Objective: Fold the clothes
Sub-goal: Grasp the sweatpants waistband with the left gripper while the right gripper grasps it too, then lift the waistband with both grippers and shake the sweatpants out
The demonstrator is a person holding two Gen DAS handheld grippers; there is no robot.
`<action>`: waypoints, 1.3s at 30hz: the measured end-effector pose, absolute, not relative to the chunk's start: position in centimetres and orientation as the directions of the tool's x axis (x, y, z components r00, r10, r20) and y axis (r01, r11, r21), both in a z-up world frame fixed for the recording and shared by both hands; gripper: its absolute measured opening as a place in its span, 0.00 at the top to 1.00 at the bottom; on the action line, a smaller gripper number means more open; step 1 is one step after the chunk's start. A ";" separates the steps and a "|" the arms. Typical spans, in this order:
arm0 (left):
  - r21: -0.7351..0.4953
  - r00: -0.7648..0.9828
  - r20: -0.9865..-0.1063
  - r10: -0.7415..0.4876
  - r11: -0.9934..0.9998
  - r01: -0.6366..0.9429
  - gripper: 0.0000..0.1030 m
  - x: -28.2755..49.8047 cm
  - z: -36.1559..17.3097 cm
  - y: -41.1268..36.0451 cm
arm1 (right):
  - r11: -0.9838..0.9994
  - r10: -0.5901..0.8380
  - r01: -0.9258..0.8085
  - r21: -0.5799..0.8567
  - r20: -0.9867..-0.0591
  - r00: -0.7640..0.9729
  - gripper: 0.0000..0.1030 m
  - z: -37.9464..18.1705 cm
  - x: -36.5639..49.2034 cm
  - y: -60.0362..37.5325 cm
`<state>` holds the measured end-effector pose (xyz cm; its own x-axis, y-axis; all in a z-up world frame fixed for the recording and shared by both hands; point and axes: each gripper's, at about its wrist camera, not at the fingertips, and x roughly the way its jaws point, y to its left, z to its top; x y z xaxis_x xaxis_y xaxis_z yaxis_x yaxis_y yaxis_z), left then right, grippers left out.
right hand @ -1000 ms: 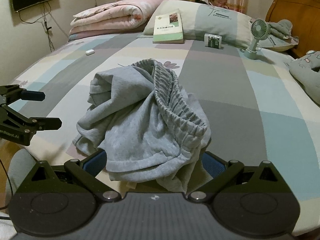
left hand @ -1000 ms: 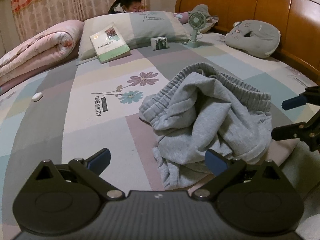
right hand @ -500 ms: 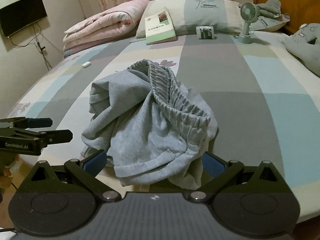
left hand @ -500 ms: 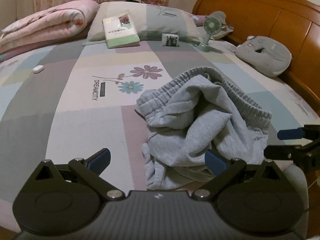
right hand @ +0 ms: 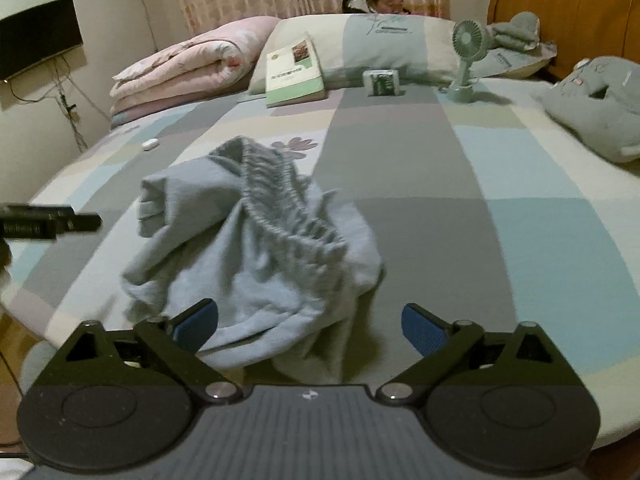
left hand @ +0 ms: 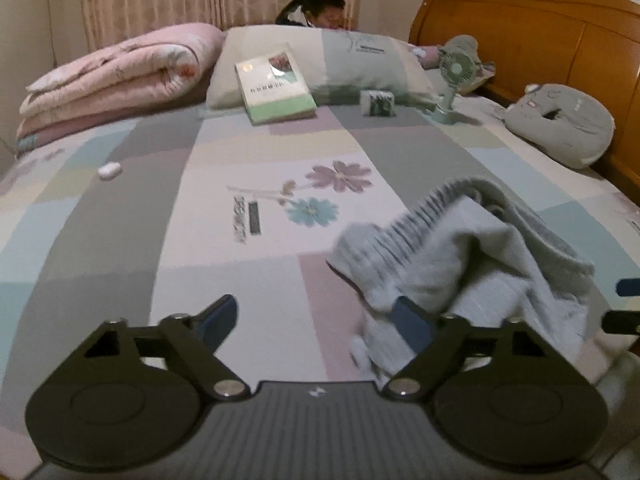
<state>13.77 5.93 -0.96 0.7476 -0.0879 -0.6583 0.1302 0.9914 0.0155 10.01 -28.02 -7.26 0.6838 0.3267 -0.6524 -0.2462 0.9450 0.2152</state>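
Left wrist view: grey sweatpants (left hand: 472, 264) lie crumpled near bed's (left hand: 120, 240) front edge, no fold made yet. Left gripper (left hand: 316, 320) closing, only sheet btwn fingers. Right gripper (right hand: 312, 322) closing too, cloth btwn jaws, not pinched. Spreading & folding all left.

1. Grey sweatpants (right hand: 256, 264) are lying crumpled in a loose heap near the bed's front edge, sitting left of centre in the right wrist view and lower right in the left wrist view.
2. Their ribbed elastic waistband (right hand: 280, 196) is arching over the top of the heap, gaping open.
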 end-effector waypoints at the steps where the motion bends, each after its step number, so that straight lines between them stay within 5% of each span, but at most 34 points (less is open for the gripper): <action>1: -0.001 0.747 -0.658 -0.099 0.992 0.130 0.32 14.5 -1.0 6.4 | 0.946 0.324 -0.244 0.215 -0.652 0.685 0.13 -7.3 10.3 -28.3; 7: -0.137 0.674 -0.705 -0.219 0.975 0.174 0.45 17.8 -3.4 6.2 | 0.938 0.346 -0.255 0.235 -0.653 0.673 0.28 -8.2 12.3 -28.6; 14: -0.238 0.649 -0.697 -0.305 0.952 0.191 0.45 20.6 -6.1 5.8 | 0.927 0.375 -0.270 0.260 -0.659 0.652 0.33 -9.7 14.6 -28.0; 19: -0.328 0.623 -0.684 -0.381 0.922 0.204 0.45 21.7 -7.1 6.3 | 0.908 0.419 -0.295 0.298 -0.638 0.646 0.59 -9.7 15.3 -28.0; 28: -0.432 0.605 -0.619 -0.501 0.860 0.271 0.54 22.1 -6.7 5.4 | 0.900 0.436 -0.312 0.305 -0.609 0.662 0.63 -9.1 14.6 -28.9; 31: -0.426 0.605 -0.598 -0.527 0.847 0.317 0.59 22.1 -6.3 3.8 | 0.901 0.433 -0.312 0.300 -0.618 0.656 0.62 -9.4 14.5 -29.0; 35: -0.374 0.622 -0.604 -0.498 0.866 0.331 0.83 21.9 -5.7 2.4 | 0.906 0.424 -0.306 0.294 -0.615 0.665 0.68 -9.5 14.1 -29.1; 39: -0.284 0.657 -0.606 -0.448 0.894 0.347 0.86 21.2 -3.9 2.0 | 0.910 0.414 -0.301 0.284 -0.587 0.696 0.74 -8.6 13.8 -30.1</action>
<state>21.18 2.05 -3.92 0.6571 -0.4481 -0.6061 0.3473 0.8936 -0.2842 13.85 -30.11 -8.60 0.6957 0.4135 -0.5873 -0.3009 0.9102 0.2845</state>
